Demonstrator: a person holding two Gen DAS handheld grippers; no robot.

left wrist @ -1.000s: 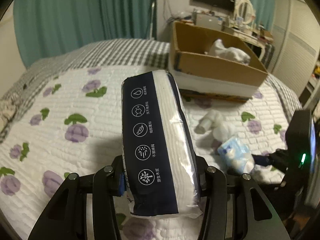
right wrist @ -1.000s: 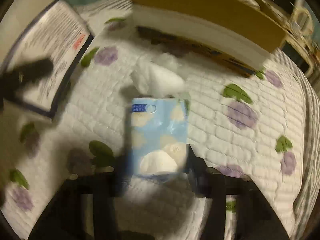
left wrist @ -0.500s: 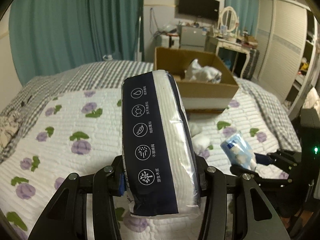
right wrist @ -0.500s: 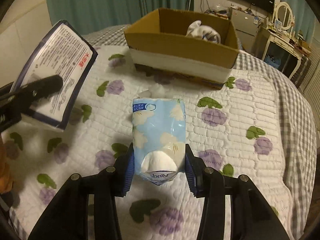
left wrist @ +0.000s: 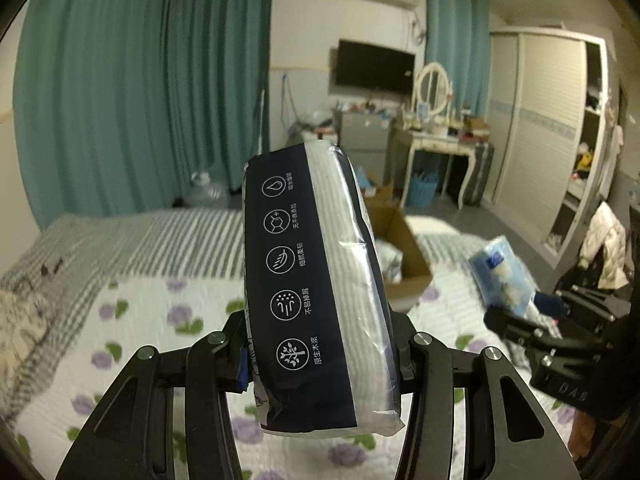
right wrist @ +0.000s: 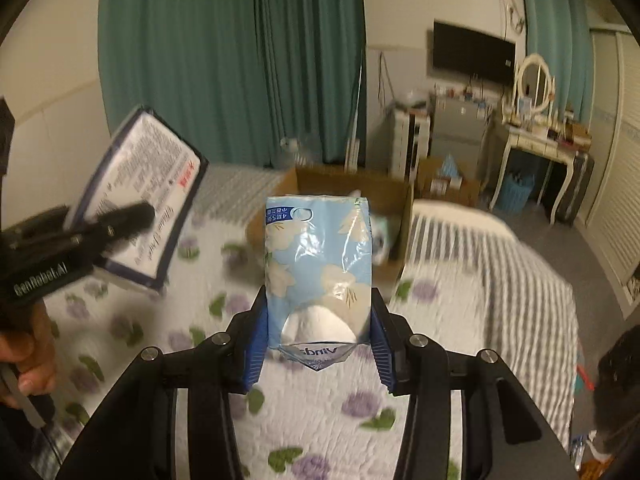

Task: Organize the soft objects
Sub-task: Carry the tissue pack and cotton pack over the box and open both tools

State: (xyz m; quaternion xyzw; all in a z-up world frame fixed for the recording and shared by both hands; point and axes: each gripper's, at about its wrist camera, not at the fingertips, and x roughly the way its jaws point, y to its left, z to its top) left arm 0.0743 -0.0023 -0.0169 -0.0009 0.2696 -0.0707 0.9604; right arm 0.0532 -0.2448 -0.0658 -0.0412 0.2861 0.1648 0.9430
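Note:
My left gripper (left wrist: 320, 364) is shut on a navy and white tissue pack (left wrist: 316, 280), held upright high above the bed. It also shows in the right wrist view (right wrist: 140, 204). My right gripper (right wrist: 318, 344) is shut on a light blue tissue pack (right wrist: 318, 264), also lifted; it shows in the left wrist view (left wrist: 502, 276). An open cardboard box (right wrist: 344, 188) with white soft items inside sits on the bed beyond both packs, and in the left wrist view (left wrist: 404, 248) too.
The bed has a white quilt with purple flowers (right wrist: 320, 408) and a grey checked blanket (right wrist: 500, 256). Teal curtains (left wrist: 140, 92), a dressing table (right wrist: 536, 148) and a wardrobe (left wrist: 552, 140) stand behind the bed.
Both grippers have risen with their packs and tilted up, so the room shows behind them and the box looks smaller and lower.

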